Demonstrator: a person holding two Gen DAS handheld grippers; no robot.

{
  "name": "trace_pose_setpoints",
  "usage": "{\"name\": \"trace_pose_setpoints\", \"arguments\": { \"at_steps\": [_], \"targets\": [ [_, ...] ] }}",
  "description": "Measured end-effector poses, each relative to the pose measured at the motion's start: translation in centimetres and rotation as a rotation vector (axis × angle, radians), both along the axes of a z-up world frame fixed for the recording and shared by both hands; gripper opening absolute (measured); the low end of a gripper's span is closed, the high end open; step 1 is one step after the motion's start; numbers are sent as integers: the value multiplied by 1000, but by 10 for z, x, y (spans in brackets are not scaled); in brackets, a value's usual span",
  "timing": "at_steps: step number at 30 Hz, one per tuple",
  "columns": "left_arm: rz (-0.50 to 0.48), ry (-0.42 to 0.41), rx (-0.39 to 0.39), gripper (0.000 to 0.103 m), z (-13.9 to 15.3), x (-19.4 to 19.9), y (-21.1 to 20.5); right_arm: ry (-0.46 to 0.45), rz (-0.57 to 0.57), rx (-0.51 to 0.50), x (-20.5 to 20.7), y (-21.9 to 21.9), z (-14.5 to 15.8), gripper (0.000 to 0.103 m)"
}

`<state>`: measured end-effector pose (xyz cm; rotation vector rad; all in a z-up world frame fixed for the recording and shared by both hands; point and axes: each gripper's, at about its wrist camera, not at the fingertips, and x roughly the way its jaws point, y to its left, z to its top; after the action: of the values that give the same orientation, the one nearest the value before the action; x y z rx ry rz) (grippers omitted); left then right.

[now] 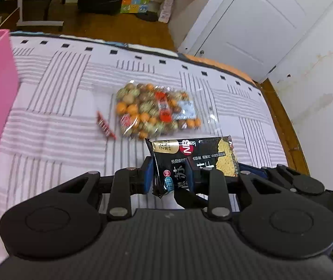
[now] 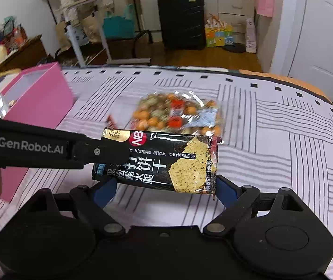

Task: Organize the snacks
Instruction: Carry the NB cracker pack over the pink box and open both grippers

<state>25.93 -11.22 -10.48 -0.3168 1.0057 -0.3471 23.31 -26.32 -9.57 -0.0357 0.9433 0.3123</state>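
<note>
Left claw (image 1: 170,175) clamped on the near end of a black cracker packet (image 1: 194,157), blue pads pressing it from both sides, packet held up above the bed. Right claw (image 2: 164,190) spread wide, blue pads standing at either end of the same black cracker packet (image 2: 166,161); whether touching it, cannot tell. Just beyond the packet, lying flat on the bed, a clear bag of orange, green and brown snack balls (image 1: 157,109), with a small red wrapper (image 1: 105,126) close beside it on the left. Farther left, a pink box (image 2: 38,98), open at the top, something shiny and clear inside, contents otherwise too hidden to name. Underneath everything, a bed with a pale bedspread (image 1: 56,107) lined in grey stripes and small dark squares along the far edge. Past the bed, wooden floor (image 2: 213,58), a black suitcase (image 2: 181,18), a colourful printed bag (image 2: 219,35) and a white door (image 1: 255,16).
</note>
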Motion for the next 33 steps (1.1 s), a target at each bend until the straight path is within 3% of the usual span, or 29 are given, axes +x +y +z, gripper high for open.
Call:
{"name": "trace_pose_setpoints", "arguments": {
  "at_steps": [5,11,18,26,33],
  "targets": [
    [4,25,31,27,17,-30,12,11,34,-26,-27,18,15,93],
    [37,38,10,27,43,-63,38,4,69,-36,-57,41,38,92],
    [23,-41,48,27,83,-101,61,-52,113,-65,-86,71,64,92],
    [72,-122,57,27,125,-129,93,-105,173,-104,-95,108,96,91],
    [144,-177,86,27,148,-147,132,-142,273,-78,-98,142,117,91]
  ]
}}
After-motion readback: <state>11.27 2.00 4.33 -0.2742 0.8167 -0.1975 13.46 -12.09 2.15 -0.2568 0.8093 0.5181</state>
